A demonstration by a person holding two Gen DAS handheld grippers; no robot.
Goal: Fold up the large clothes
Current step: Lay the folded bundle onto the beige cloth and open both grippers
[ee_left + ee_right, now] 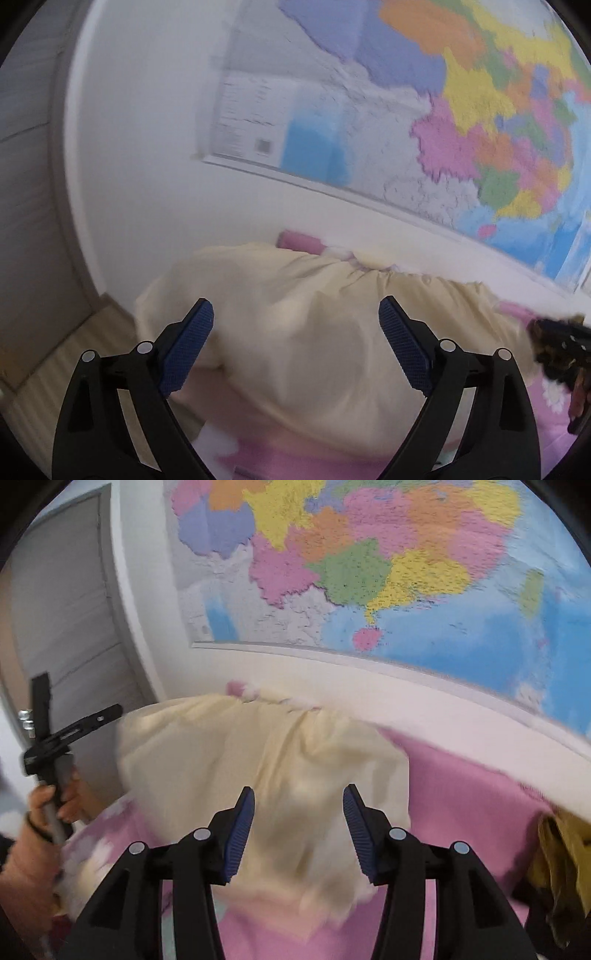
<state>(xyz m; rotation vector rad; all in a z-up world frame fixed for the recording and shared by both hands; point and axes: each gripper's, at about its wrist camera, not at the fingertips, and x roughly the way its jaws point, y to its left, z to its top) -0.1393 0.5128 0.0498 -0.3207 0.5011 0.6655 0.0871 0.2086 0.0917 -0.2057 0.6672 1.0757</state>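
Cream garment [295, 332] heaped on pink bedsheet [461, 794] below wall map [443, 110]; left gripper [295, 343] and right gripper [299, 830] both agape, empty: best pinch opposite hem corners, lift evenly.

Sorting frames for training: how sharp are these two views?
Left wrist: map and cream garment smeared by motion blur, gripper fingers crisp. Right wrist: same blur on the garment, fisheye bends the map's lower edge.

A home bedroom: a pink floral bedsheet [480, 794] against a white wall with a large coloured map [406, 572], beside a grey door [66, 627].
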